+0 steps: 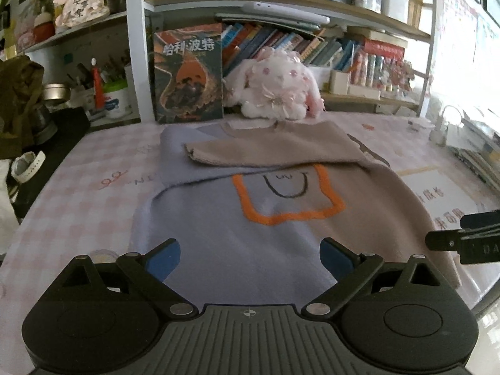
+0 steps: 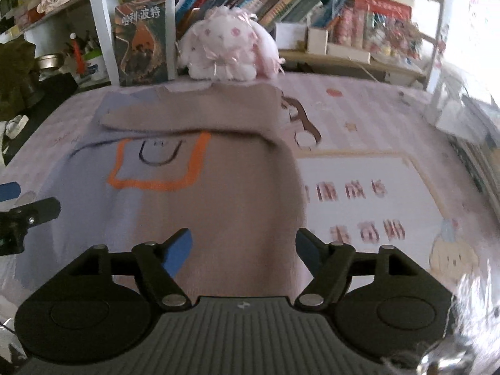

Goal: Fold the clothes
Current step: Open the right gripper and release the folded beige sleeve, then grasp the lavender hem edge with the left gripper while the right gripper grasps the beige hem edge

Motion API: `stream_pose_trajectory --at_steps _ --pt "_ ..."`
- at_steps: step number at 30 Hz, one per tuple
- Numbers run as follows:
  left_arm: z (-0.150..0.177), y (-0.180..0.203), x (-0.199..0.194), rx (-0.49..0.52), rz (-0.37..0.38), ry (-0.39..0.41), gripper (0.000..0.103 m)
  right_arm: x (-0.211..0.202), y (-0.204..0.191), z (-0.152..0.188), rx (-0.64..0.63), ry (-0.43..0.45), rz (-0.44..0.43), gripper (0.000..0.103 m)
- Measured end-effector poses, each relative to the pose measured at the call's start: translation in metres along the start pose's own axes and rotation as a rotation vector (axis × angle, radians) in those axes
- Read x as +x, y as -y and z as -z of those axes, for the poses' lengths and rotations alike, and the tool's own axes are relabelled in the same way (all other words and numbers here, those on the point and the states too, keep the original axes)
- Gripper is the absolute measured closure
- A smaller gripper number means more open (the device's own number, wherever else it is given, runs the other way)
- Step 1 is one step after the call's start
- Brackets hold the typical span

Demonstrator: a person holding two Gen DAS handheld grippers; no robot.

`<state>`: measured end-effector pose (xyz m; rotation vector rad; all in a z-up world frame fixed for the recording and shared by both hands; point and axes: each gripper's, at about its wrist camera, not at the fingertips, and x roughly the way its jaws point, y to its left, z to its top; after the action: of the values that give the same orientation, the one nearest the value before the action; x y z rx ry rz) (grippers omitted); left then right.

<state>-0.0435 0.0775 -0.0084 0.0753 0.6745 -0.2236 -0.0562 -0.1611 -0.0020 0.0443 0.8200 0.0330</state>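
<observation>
A lavender and beige sweater (image 1: 225,237) with an orange square and a black smile lies flat on the checked tablecloth (image 1: 78,193). Its beige sleeve (image 1: 250,153) is folded across the chest. My left gripper (image 1: 250,256) is open and empty above the lavender hem. My right gripper (image 2: 243,247) is open and empty above the beige half of the sweater (image 2: 237,187). The right gripper's tip shows at the right edge of the left wrist view (image 1: 462,237). The left gripper's tip shows at the left edge of the right wrist view (image 2: 28,212).
A pink plush rabbit (image 1: 275,90) and an upright book (image 1: 187,75) stand at the table's back edge, under bookshelves (image 1: 312,47). A white printed sheet (image 2: 368,193) lies right of the sweater. A black object (image 1: 56,143) and a white watch (image 1: 28,162) sit at the left.
</observation>
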Motion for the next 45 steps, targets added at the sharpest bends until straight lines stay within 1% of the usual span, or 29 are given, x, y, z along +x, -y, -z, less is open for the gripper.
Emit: stream_pose_trajectory --at_steps 2,4,6,9,12,16,19,23,25,27,30,31,32,33,34,35,36,37,39,41,42,43,45 --pt "0.005 0.007 -0.006 -0.004 -0.007 -0.010 0.005 -0.007 0.003 0.008 -0.012 -0.002 0.000 0.027" --pt "0.011 0.012 -0.012 -0.010 -0.012 -0.020 0.005 -0.014 0.006 0.016 -0.032 -0.002 0.002 0.024" --pt "0.021 0.015 -0.019 -0.015 -0.018 -0.031 0.005 -0.019 0.009 0.026 -0.035 -0.008 -0.002 0.024" --pt "0.035 0.020 -0.030 -0.017 -0.034 -0.053 0.005 -0.027 0.015 0.043 -0.016 -0.025 -0.010 0.024" --pt "0.048 0.022 -0.039 -0.010 -0.072 -0.079 0.005 -0.037 0.021 0.061 0.015 -0.044 -0.013 0.024" --pt "0.059 0.016 -0.047 -0.037 -0.105 -0.111 0.005 -0.044 0.026 0.077 0.053 -0.061 -0.012 0.024" --pt "0.061 0.005 -0.048 -0.072 -0.111 -0.133 0.005 -0.046 0.030 0.082 0.082 -0.073 -0.016 0.024" --pt "0.063 -0.023 -0.042 -0.178 -0.114 -0.184 0.005 -0.043 0.027 0.084 0.075 -0.071 -0.007 0.024" --pt "0.063 -0.038 -0.038 -0.222 -0.126 -0.184 0.006 -0.040 0.023 0.083 0.049 -0.066 -0.004 0.025" --pt "0.062 -0.054 -0.034 -0.263 -0.117 -0.182 0.006 -0.035 0.021 0.081 0.044 -0.066 -0.011 0.026" --pt "0.058 -0.072 -0.027 -0.289 -0.130 -0.171 0.007 -0.027 0.024 0.074 0.096 -0.071 -0.023 0.027" --pt "0.057 -0.078 -0.024 -0.292 -0.136 -0.174 0.009 -0.023 0.026 0.071 0.123 -0.075 -0.027 0.029" --pt "0.055 -0.083 -0.019 -0.299 -0.140 -0.177 0.012 -0.019 0.028 0.068 0.148 -0.081 -0.029 0.033" --pt "0.053 -0.088 -0.015 -0.310 -0.139 -0.184 0.024 -0.016 0.030 0.065 0.169 -0.088 -0.025 0.042" --pt "0.052 -0.092 -0.011 -0.324 -0.132 -0.193 0.038 -0.012 0.033 0.063 0.187 -0.094 -0.020 0.048" --pt "0.051 -0.096 -0.007 -0.339 -0.119 -0.204 0.044 -0.009 0.035 0.060 0.205 -0.100 -0.014 0.050" --pt "0.050 -0.099 -0.003 -0.355 -0.105 -0.214 0.054 -0.006 0.037 0.058 0.223 -0.106 -0.008 0.053" --pt "0.049 -0.101 0.000 -0.360 -0.094 -0.217 0.059 -0.003 0.039 0.056 0.240 -0.109 -0.004 0.056" --pt "0.048 -0.102 0.004 -0.353 -0.074 -0.209 0.064 0.001 0.042 0.052 0.272 -0.109 0.003 0.060" --pt "0.045 -0.101 0.009 -0.340 -0.047 -0.210 0.077 0.004 0.044 0.048 0.296 -0.110 0.007 0.066" --pt "0.043 -0.100 0.011 -0.336 -0.032 -0.213 0.088 0.007 0.044 0.047 0.298 -0.112 0.004 0.075" --pt "0.041 -0.098 0.013 -0.336 -0.021 -0.215 0.093 0.009 0.043 0.045 0.301 -0.115 0.000 0.088" --pt "0.035 -0.095 0.011 -0.329 0.001 -0.193 0.094 0.012 0.039 0.041 0.293 -0.117 -0.005 0.093"
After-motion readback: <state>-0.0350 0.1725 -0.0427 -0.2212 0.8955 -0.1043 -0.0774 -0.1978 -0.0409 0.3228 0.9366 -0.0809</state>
